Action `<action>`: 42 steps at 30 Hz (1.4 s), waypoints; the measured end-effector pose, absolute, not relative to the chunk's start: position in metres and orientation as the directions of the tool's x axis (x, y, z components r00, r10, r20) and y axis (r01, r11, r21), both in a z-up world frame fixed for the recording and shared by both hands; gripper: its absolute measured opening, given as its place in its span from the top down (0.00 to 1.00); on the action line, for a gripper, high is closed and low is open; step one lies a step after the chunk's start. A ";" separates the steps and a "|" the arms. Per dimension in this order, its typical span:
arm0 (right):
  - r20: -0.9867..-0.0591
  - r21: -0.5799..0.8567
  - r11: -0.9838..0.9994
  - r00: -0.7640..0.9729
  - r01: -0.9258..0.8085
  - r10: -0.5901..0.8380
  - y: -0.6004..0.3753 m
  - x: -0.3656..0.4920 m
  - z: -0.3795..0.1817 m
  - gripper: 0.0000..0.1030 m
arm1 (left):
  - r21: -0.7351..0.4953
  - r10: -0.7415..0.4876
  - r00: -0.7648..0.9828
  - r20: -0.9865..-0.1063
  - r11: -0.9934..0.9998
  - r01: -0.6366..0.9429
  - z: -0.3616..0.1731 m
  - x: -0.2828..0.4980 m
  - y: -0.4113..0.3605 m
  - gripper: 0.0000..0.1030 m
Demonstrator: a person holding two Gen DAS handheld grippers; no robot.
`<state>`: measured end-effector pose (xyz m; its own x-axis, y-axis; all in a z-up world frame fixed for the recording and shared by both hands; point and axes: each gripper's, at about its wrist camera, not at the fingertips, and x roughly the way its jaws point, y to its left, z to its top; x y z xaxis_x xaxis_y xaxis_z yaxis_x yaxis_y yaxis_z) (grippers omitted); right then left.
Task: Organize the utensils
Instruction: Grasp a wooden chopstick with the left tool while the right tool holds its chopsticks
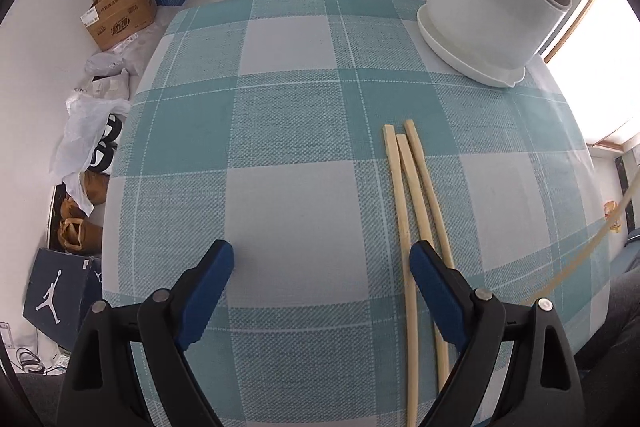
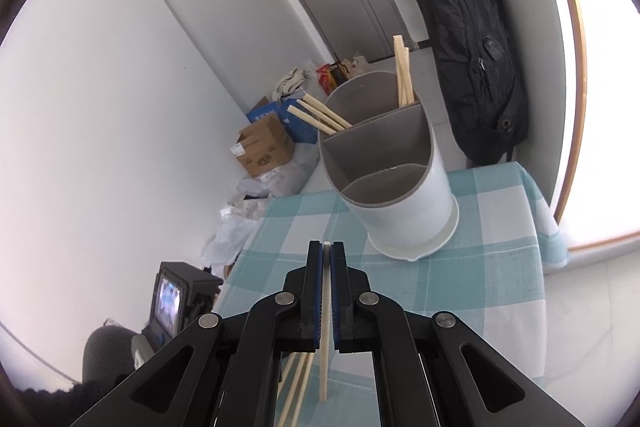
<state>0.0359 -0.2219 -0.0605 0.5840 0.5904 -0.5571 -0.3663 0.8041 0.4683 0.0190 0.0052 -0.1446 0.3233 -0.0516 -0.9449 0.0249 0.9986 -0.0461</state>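
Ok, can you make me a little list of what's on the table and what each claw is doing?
table: checked tablecloth
holder: white divided utensil holder, standing on the table
in the holder: chopsticks in the back sections; the nearest section looks empty
loose on table: three chopsticks on the table, side by side
left claw: open, above the table, nothing between its fingers; one finger is over the loose chopsticks
right claw: shut on a single chopstick, pointing toward the holder
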 end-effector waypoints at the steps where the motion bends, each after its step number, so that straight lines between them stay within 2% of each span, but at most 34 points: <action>1: -0.554 0.476 0.802 0.584 -0.362 0.593 -0.225 0.037 -0.060 0.97 | -0.036 -0.042 0.317 -0.948 0.999 0.024 -0.146 0.021 0.002 0.15; 6: -0.549 0.495 0.798 0.588 -0.345 0.594 -0.235 0.040 -0.062 0.97 | 0.017 0.001 0.329 -0.944 0.999 0.045 -0.147 0.024 -0.008 0.15; 14: -0.553 0.473 0.811 0.600 -0.345 0.578 -0.241 0.041 -0.060 0.97 | 0.013 -0.009 0.308 -0.951 0.998 0.068 -0.149 0.047 -0.010 0.17; 20: -0.552 0.477 0.814 0.608 -0.332 0.571 -0.249 0.043 -0.060 0.97 | -0.015 -0.045 0.291 -0.956 0.994 0.106 -0.149 0.062 -0.017 0.34; 28: -0.553 0.437 0.835 0.632 -0.335 0.543 -0.254 0.042 -0.058 0.97 | -0.034 -0.087 0.276 -0.957 0.981 0.191 -0.144 0.068 -0.032 0.88; 30: -0.549 0.427 0.838 0.638 -0.341 0.540 -0.253 0.041 -0.057 0.97 | -0.052 -0.103 0.278 -0.955 0.981 0.187 -0.144 0.069 -0.033 0.96; 35: -0.539 0.376 0.848 0.655 -0.374 0.529 -0.245 0.036 -0.052 0.97 | -0.116 -0.158 0.298 -0.941 0.981 0.153 -0.141 0.067 -0.025 0.97; 42: -0.526 0.360 0.849 0.667 -0.388 0.528 -0.239 0.033 -0.053 0.97 | -0.178 -0.188 0.466 -0.865 0.982 0.066 -0.104 0.052 -0.010 0.97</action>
<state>0.0330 -0.2393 -0.0526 0.6668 0.5277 -0.5262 -0.3876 0.8487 0.3599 0.0522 -0.0104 -0.1044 0.4656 -0.1881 -0.8648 0.0656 0.9818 -0.1782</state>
